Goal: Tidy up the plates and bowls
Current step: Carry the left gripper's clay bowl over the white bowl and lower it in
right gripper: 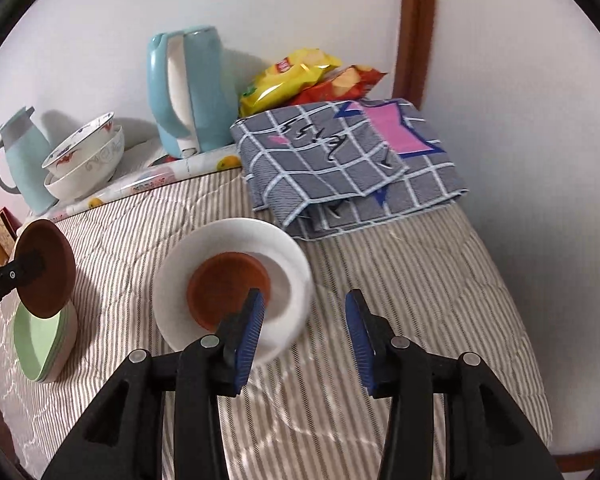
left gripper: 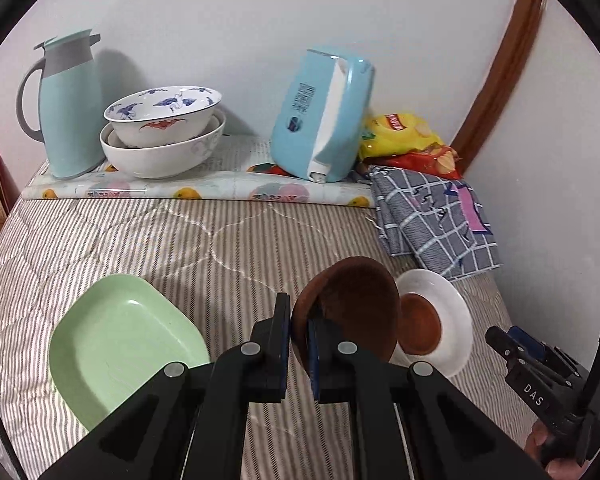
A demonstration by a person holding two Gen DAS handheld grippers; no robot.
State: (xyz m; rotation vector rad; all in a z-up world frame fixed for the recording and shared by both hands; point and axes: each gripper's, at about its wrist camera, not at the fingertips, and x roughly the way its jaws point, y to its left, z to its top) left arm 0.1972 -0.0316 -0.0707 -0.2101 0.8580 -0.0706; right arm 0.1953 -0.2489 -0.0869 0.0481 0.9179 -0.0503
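Left gripper point(left gripper: 299, 334) clamped a raised brown dish point(left gripper: 352, 304), right gripper point(right gripper: 305, 336) gaped empty; white plate point(right gripper: 284, 248), green plates point(left gripper: 112, 344) remained unstacked, two bowls point(left gripper: 160, 152) nested.

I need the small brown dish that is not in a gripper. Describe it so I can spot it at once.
Start at the folded grey checked cloth on the striped quilted surface; just in front of it sits a round white plate. The small reddish-brown round dish lies inside it, unlike the darker brown dish clamped in the left gripper.
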